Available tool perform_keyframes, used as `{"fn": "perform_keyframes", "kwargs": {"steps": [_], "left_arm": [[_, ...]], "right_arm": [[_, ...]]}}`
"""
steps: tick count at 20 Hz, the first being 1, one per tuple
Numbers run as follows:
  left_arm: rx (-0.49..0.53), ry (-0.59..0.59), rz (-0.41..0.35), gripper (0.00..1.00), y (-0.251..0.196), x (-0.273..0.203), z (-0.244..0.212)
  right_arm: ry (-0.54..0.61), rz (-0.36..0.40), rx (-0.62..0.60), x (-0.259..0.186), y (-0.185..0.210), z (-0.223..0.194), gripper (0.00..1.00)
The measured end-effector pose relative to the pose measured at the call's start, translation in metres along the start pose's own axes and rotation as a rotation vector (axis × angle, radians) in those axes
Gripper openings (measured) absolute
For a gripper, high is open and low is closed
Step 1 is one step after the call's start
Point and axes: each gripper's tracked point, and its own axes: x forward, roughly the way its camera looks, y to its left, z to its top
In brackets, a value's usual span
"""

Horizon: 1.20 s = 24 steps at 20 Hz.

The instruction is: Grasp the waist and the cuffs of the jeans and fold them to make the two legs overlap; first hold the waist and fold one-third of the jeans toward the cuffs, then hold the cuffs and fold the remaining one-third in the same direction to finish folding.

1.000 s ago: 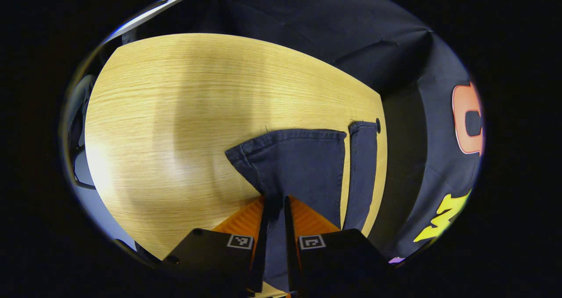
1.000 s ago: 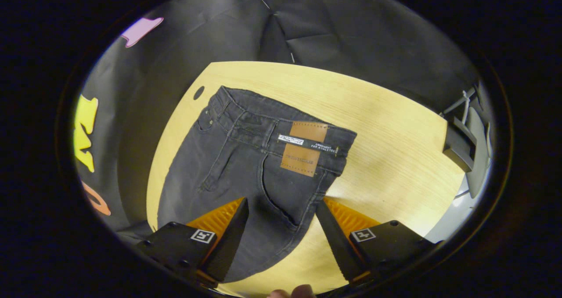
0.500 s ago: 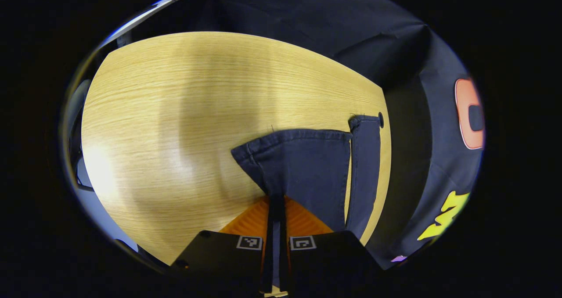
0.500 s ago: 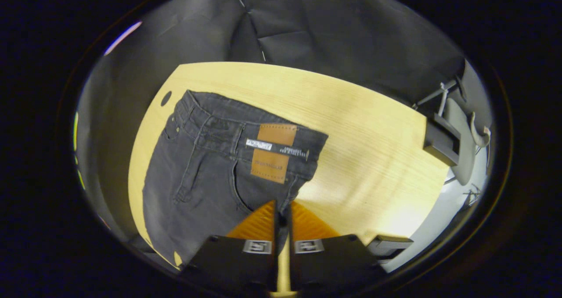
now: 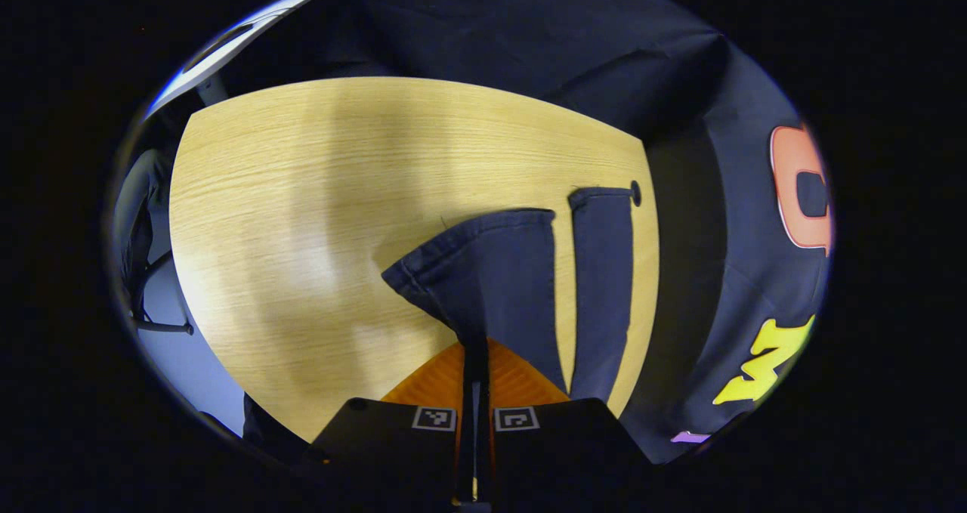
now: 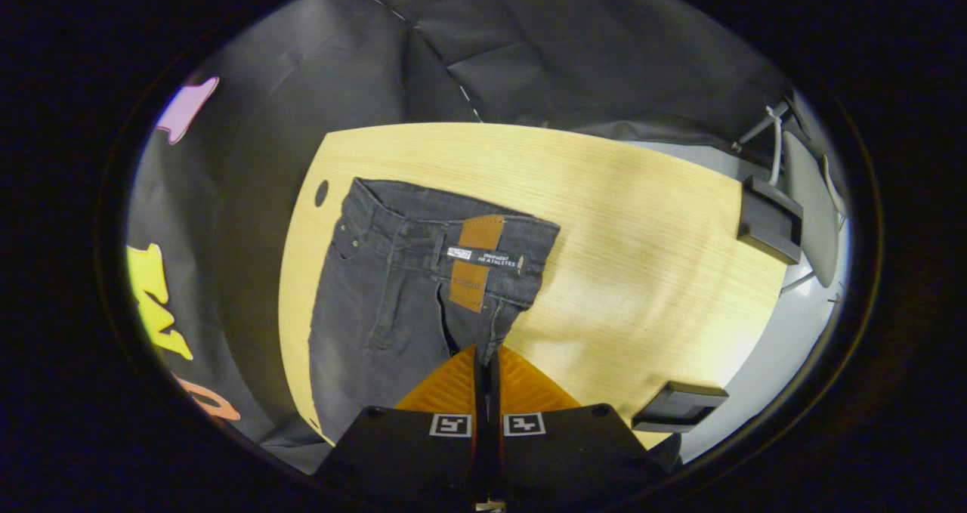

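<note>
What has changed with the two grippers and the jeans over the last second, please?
The right gripper, open a second ago, has shut on the jeans below the waist and is lifting that edge. The left gripper has tightened on the nearer leg, pulling it up and away from the other leg. The rest of the jeans stays flat on the table.

Both views sharp in the middle, strongly bowed toward the edges by the fisheye. Overhead light leaves pale glare patches on the table (image 5: pixel 302 218) and soft, broad shadow bands across it. The jeans (image 6: pixel 393 301) stay dark yet their stitching reads clearly. The surroundings are dim.
</note>
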Motion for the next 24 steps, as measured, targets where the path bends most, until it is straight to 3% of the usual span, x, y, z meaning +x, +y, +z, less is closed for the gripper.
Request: {"fn": "perform_keyframes", "kwargs": {"steps": [7, 11, 20, 24], "left_arm": [[-0.023, 0.021, -0.006, 0.04, -0.047, -0.011, 0.021], [-0.066, 0.071, -0.032, 0.05, -0.094, -0.001, 0.035], [0.070, 0.118, 0.031, 0.04, -0.180, 0.069, 0.057], [0.159, 0.169, 0.076, 0.04, -0.204, 0.119, 0.065]], "right_arm": [[-0.005, 0.097, -0.107, -0.031, 0.073, 0.021, 0.00], [0.001, 0.123, -0.155, -0.027, 0.121, 0.038, 0.01], [0.009, 0.096, -0.266, 0.032, 0.206, 0.075, 0.01], [0.030, 0.098, -0.247, 0.074, 0.229, 0.084, 0.01]]}}
